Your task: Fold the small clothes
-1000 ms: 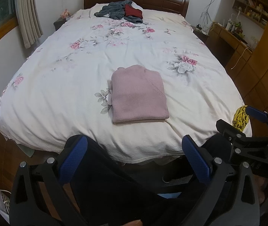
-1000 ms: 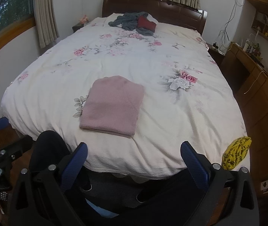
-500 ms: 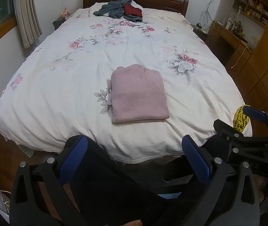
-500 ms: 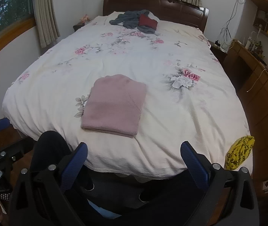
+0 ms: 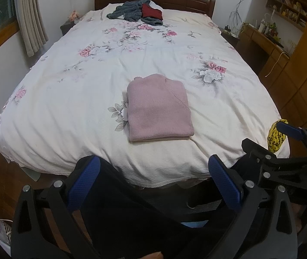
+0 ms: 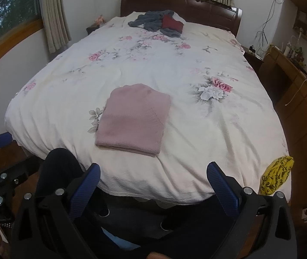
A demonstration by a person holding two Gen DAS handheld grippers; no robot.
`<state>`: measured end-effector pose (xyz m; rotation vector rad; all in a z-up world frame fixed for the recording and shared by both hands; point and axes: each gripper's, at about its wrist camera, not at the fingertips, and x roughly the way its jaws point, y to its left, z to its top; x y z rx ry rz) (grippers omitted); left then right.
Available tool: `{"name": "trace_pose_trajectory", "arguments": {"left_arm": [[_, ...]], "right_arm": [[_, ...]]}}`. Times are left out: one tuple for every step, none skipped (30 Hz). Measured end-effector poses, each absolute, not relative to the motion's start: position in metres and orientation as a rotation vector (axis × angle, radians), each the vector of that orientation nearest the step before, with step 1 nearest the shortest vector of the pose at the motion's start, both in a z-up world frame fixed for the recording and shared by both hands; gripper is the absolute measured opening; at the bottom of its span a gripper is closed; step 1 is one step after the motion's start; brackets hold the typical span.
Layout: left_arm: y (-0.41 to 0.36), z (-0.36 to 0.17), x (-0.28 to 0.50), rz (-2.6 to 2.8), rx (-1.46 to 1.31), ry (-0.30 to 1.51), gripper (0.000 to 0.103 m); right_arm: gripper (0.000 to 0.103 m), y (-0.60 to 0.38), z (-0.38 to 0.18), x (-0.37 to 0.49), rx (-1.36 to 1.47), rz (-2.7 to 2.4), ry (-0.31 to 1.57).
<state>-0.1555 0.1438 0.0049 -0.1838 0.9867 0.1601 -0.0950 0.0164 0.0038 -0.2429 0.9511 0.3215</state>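
Neatly folded pink sweater flat on bed.

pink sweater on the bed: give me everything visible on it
The pink sweater is a dusty-pink fine knit, folded into a neat, roughly rectangular stack with a diagonal seam showing on top. It lies flat on the floral bedspread near the foot of the bed, roughly centred, its layered edges facing the cameras. Only the bedspread touches it; both grippers are held back, off the bed, and open.
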Motion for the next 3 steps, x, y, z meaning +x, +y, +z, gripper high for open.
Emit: {"name": "trace_pose_trajectory", "arguments": {"left_arm": [[0.1431, 0.0053, -0.1556, 0.159, -0.183, 0.987, 0.099], [0.1431, 0.0054, -0.1557, 0.16, -0.182, 0.986, 0.099], [0.1436, 0.0055, -0.1557, 0.16, -0.183, 0.984, 0.1]], "right_arm": [[0.099, 0.0167, 0.0038, -0.0957, -0.242, 0.321, 0.95], [0.099, 0.0168, 0.0035, -0.0963, -0.243, 0.32, 0.951], [0.099, 0.0163, 0.004, -0.0967, -0.239, 0.318, 0.95]]}}
